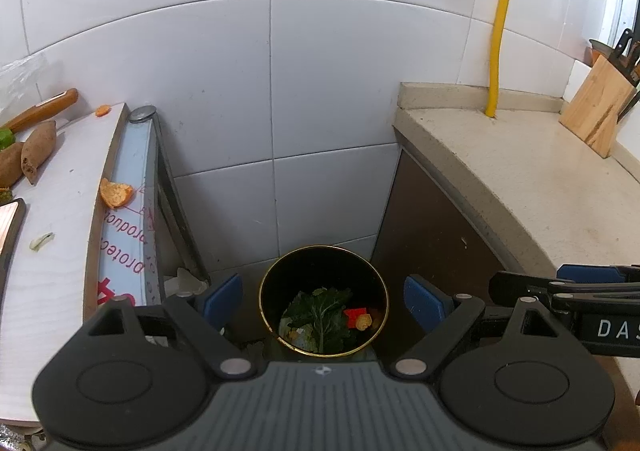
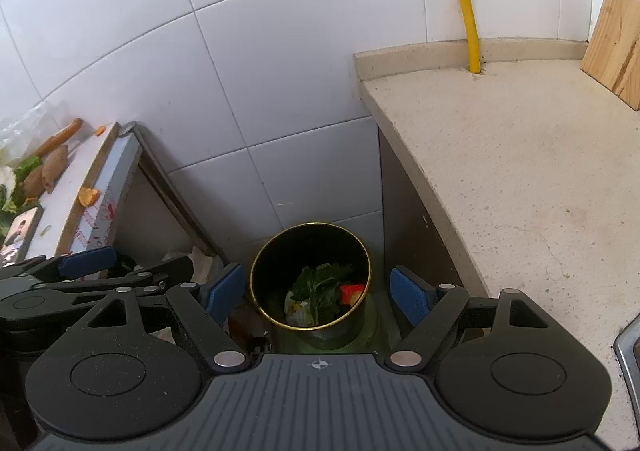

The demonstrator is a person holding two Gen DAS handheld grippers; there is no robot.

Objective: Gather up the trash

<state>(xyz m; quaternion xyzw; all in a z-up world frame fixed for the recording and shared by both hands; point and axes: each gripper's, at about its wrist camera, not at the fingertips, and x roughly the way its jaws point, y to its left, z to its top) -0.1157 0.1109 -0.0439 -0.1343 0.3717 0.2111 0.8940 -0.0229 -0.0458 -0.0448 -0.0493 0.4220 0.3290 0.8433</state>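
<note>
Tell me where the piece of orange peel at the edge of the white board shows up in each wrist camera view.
Left wrist view: the orange peel lies at mid-left, on the white board's right edge.
Right wrist view: the orange peel is smaller, at far left, on the same edge.
Shared landmark: the black bin at bottom centre in both.

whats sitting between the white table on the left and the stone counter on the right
A black bin with a gold rim stands on the floor in that gap, against the tiled wall, holding green leaves and scraps. Both wrist views show it.
</note>
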